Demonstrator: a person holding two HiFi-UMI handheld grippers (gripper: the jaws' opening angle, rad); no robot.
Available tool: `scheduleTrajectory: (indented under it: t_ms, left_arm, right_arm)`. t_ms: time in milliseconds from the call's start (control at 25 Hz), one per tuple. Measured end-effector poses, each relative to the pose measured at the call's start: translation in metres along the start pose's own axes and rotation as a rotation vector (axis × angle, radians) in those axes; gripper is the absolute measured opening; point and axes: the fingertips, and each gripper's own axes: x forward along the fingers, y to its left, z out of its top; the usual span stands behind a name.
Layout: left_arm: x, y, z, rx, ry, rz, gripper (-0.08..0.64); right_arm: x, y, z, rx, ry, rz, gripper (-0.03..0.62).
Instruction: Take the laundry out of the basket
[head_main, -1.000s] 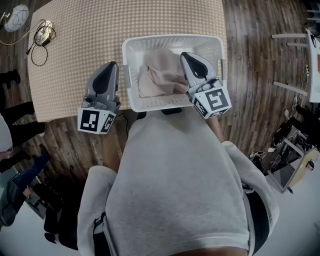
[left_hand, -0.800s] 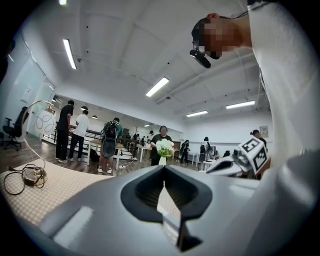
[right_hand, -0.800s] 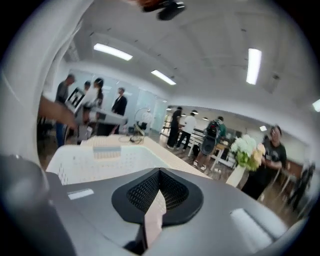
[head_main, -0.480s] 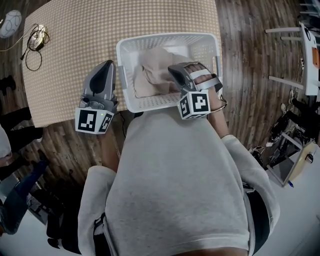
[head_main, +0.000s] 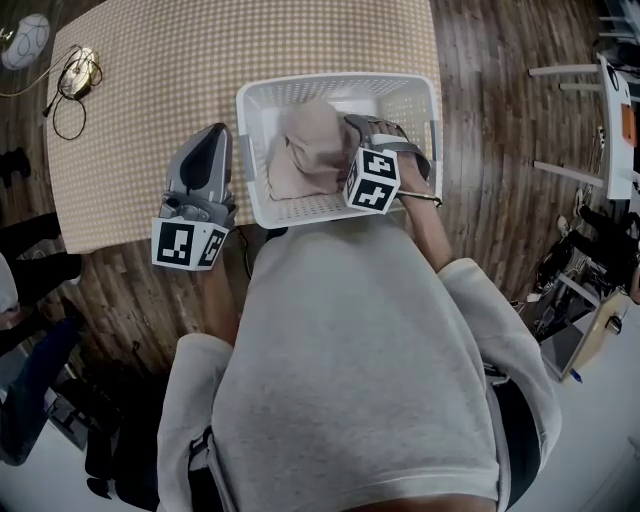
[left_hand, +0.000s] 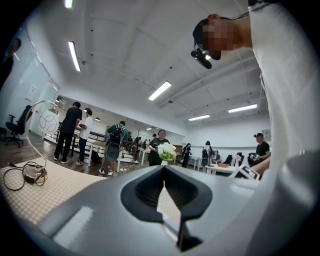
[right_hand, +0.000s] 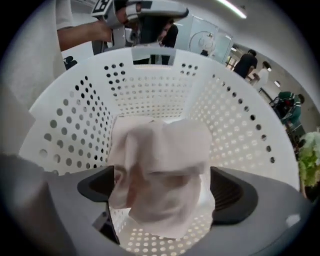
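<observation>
Inside the white perforated basket (head_main: 340, 82), the right tongs (right_hand: 161, 187) point down at the laundry with the jaws opening, already spread wide. A bunched pinkish-beige cloth (head_main: 305, 150) sits between them. It fills most of the gap, and neither pad clearly presses on it. The marker cube (head_main: 373, 180) of these tongs stands above the basket's near rim, and the person's hand (head_main: 415, 175) grips the handle just inside the basket's right wall.

The cloth lies heaped in the middle of the basket, partly draped toward its left wall, with the holed floor of the basket showing beneath it.

The left tongs (left_hand: 164, 175) are outside the basket, just beside its left wall, jaws brought fully together with nothing between them. Their marker cube (head_main: 190, 243) hangs past the near edge of the worktop (head_main: 180, 70).

The basket stands at the near edge of this checked beige worktop. A coil of black cable (head_main: 70, 75) lies well away from the basket, toward the far left corner. Dark wooden floor (head_main: 500, 150) runs right of the basket, and the person's grey sweatshirt (head_main: 350, 350) fills the view on its near side. Several standing people (left_hand: 75, 132) show in the left gripper view, well away from the basket.
</observation>
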Motion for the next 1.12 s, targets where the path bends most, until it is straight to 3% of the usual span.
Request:
scheduleTrajectory:
  t_ms: [240, 400, 680, 720, 840, 880, 1120]
  left_arm:
    - [-0.002, 0.004, 0.001, -0.005, -0.001, 0.017, 0.006]
    - [-0.002, 0.008, 0.001, -0.01, -0.003, 0.026, 0.006]
    - [-0.002, 0.009, 0.003, -0.012, -0.01, 0.027, 0.006]
    - [-0.002, 0.009, 0.004, -0.012, -0.012, 0.026, 0.006]
    - [-0.001, 0.007, 0.005, -0.01, -0.019, 0.022, 0.007]
    - [-0.001, 0.005, 0.006, -0.009, -0.021, 0.021, 0.006]
    - [-0.001, 0.0, 0.011, -0.005, -0.041, 0.016, 0.006]
  right_arm:
    - [0.074, 0.001, -0.015, -0.035, 0.119, 0.12, 0.598]
    - [0.105, 0.001, -0.021, -0.033, 0.125, 0.173, 0.6]
    - [0.103, -0.001, -0.018, -0.019, 0.102, 0.165, 0.598]
    - [0.101, -0.003, -0.016, -0.013, 0.089, 0.16, 0.577]
    - [0.092, -0.003, -0.009, -0.015, 0.061, 0.146, 0.346]
    - [0.09, -0.002, -0.008, -0.028, 0.06, 0.137, 0.312]
    - [0.084, 0.0, -0.004, -0.025, 0.031, 0.052, 0.258]
